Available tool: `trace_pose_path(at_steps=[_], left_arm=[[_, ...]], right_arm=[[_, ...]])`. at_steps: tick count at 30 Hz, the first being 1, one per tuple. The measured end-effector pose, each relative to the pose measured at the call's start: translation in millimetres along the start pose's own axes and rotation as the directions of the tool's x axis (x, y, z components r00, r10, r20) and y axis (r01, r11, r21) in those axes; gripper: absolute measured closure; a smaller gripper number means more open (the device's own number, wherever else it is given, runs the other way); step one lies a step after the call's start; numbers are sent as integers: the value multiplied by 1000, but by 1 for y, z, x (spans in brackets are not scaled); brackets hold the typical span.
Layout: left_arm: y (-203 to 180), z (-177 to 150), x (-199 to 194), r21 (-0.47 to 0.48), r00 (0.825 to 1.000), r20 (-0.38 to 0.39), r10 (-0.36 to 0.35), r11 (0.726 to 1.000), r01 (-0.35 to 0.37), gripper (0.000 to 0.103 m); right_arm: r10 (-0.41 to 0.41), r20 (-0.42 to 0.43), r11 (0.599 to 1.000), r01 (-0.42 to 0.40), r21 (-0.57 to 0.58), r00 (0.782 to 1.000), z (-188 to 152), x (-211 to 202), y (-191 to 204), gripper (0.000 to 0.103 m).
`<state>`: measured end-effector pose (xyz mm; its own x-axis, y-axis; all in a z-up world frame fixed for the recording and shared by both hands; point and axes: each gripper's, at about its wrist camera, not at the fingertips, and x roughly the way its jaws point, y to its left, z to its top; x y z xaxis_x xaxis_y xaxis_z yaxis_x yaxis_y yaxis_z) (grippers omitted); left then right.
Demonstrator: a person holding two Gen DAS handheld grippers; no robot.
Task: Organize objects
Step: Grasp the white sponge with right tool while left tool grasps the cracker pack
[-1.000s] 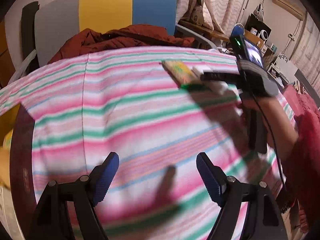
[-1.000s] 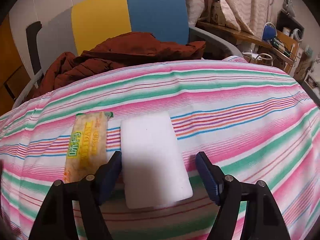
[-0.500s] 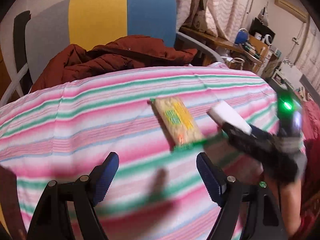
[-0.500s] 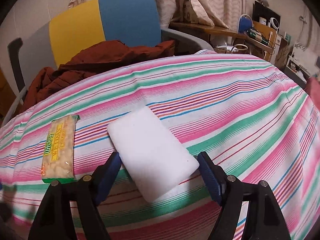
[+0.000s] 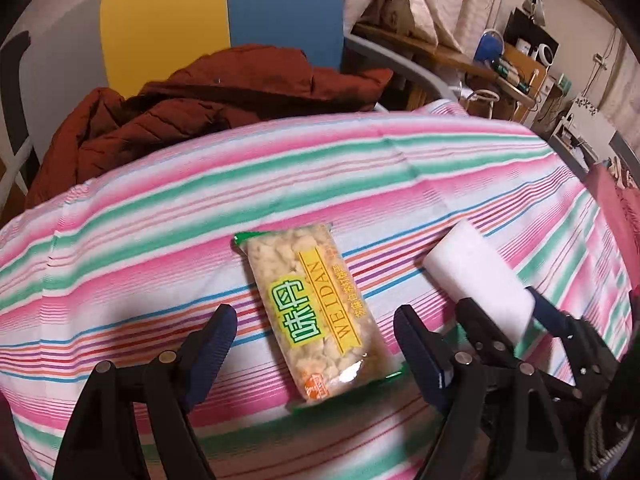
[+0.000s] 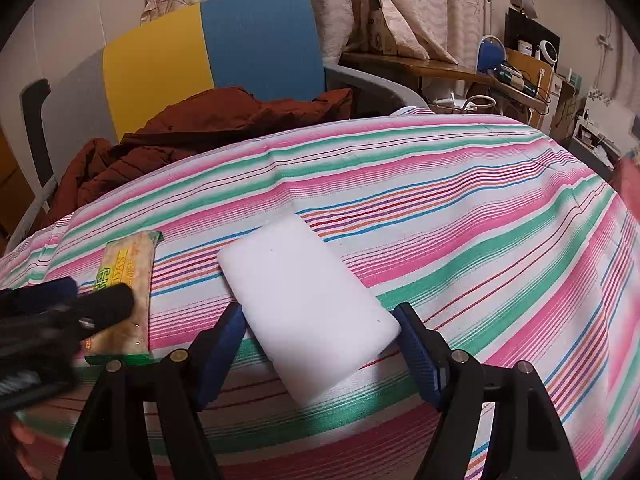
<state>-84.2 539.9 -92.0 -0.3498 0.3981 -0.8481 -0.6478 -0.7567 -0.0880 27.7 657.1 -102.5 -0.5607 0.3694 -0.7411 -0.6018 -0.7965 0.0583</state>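
Lying lengthwise between the spread blue-padded fingers of the left gripper, untouched by either pad: a clear plastic snack packet with a yellow-green label, flat on the pink, green and white striped cloth. At right, a white rectangular foam block between the black fingers of the right gripper, which are closing. Upper left, a rust-red padded jacket heaped on a yellow and blue chair.

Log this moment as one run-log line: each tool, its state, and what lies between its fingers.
left tool: open, straddling snack packet | right tool: closing, straddling white sponge | both flat on striped cloth
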Motion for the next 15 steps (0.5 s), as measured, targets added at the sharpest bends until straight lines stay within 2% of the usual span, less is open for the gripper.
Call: trace_pose_path(at_steps=[2, 4, 6, 8, 10, 12, 15], left_arm=[[7, -2, 3, -45, 1000, -3, -6, 999, 5, 21], [11, -5, 0, -55, 999, 35, 0, 998, 2, 21], [14, -8, 0, -35, 998, 59, -7, 999, 9, 21], [15, -11, 0, 2, 997, 74, 19, 1000, -20, 21], [17, -15, -1, 36, 995, 98, 26, 999, -30, 21], [24, -16, -2, 16, 995, 100, 19, 1000, -21, 21], [21, -13, 1, 22, 995, 93, 41, 999, -43, 20]], right_arm=[[-8, -2, 1000, 8, -7, 1000, 0, 1, 1, 27], [-6, -1, 1000, 6, -7, 1000, 0, 1, 1, 26], [-1, -5, 1000, 1, -2, 1000, 0, 2, 0, 26], [-2, -4, 1000, 2, -5, 1000, 0, 2, 0, 25], [-3, -17, 1000, 3, -17, 1000, 1, 5, 2, 20], [-7, -29, 999, 6, -45, 1000, 1, 7, 8, 14], [-25, -21, 998, 23, -60, 999, -1, 6, 11, 15]])
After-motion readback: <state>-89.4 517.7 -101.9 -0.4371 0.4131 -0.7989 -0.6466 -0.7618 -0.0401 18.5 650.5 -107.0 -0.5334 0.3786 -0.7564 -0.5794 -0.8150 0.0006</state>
